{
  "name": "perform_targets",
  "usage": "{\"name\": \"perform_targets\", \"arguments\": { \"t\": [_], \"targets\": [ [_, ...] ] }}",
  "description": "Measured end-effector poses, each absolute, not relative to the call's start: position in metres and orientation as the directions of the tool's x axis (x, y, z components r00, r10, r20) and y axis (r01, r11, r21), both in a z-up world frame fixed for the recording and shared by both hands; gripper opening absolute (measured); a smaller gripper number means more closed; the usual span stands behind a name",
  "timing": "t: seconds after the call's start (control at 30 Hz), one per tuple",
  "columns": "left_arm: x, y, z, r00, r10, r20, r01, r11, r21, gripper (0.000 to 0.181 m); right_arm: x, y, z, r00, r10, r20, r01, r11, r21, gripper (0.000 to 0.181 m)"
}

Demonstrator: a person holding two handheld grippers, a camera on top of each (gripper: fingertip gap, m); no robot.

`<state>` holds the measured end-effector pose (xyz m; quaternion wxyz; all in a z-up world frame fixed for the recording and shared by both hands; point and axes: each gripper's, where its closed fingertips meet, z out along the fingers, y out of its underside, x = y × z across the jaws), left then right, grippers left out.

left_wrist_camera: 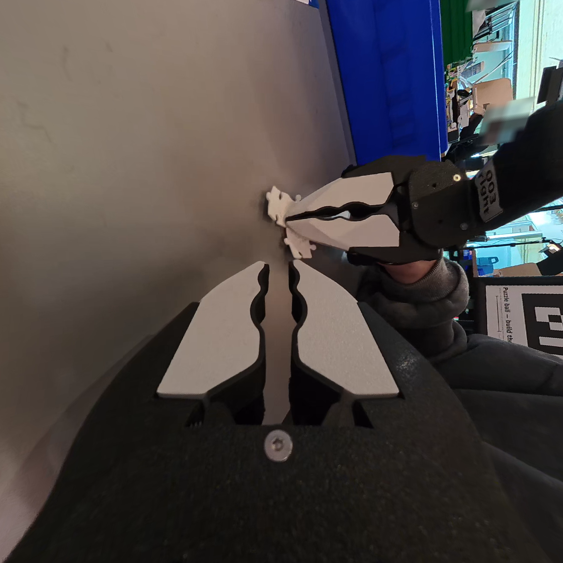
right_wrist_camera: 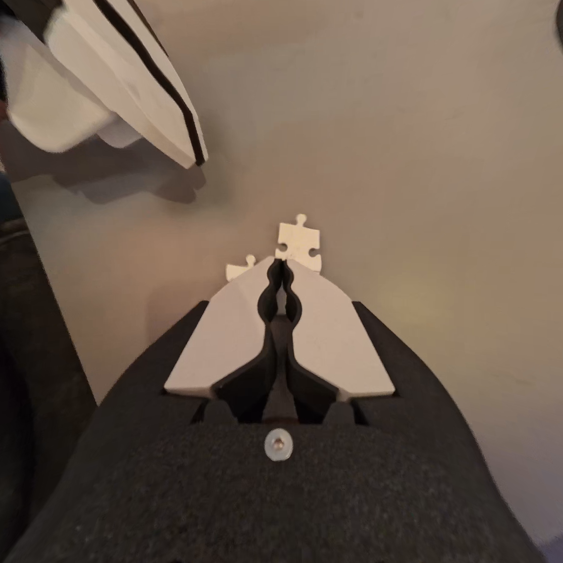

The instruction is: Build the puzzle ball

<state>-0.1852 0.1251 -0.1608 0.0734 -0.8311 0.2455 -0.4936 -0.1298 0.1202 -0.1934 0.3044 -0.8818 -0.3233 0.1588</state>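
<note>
Nearest us, our left gripper waits, jaws slightly apart and empty. Our right gripper pinches a white puzzle piece mid-surface; the thin edge-grip could slip, knocking the second piece beside it.

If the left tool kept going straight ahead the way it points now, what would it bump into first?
Probably the lower white puzzle piece lying on the grey table, just beyond the left tool, whose jaws stand open. The right tool is right behind it, shut on another white piece. Depth is hard to judge.
</note>
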Motion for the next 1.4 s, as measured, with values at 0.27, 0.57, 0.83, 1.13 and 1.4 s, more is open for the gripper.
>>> {"name": "perform_targets", "arguments": {
  "t": [0.27, 0.57, 0.83, 1.13, 1.4],
  "targets": [
    [-0.195, 0.122, -0.157, 0.386, -0.531, 0.755, -0.351, -0.841, -0.412, 0.015, -0.125, 0.124, -0.181, 0.752, 0.652, -0.097, 0.427, -0.594, -0.682, 0.001],
    [-0.219, 0.134, -0.137, 0.325, -0.782, 0.532, -0.341, -0.621, -0.705, 0.041, -0.116, 0.116, -0.183, 0.772, 0.629, -0.088, 0.432, -0.621, -0.654, 0.000],
    [-0.231, 0.154, -0.131, 0.410, -0.873, 0.263, -0.365, -0.421, -0.831, 0.053, -0.130, 0.109, -0.194, 0.751, 0.652, -0.103, 0.467, -0.636, -0.614, 0.000],
    [-0.235, 0.164, -0.115, 0.459, -0.883, 0.100, -0.331, -0.274, -0.903, 0.053, -0.128, 0.112, -0.194, 0.739, 0.668, -0.093, 0.508, -0.642, -0.574, 0.001],
    [-0.233, 0.164, -0.116, 0.477, -0.877, 0.051, -0.348, -0.242, -0.906, 0.064, -0.125, 0.120, -0.184, 0.760, 0.640, -0.114, 0.454, -0.648, -0.612, 0.000]
  ]
}}
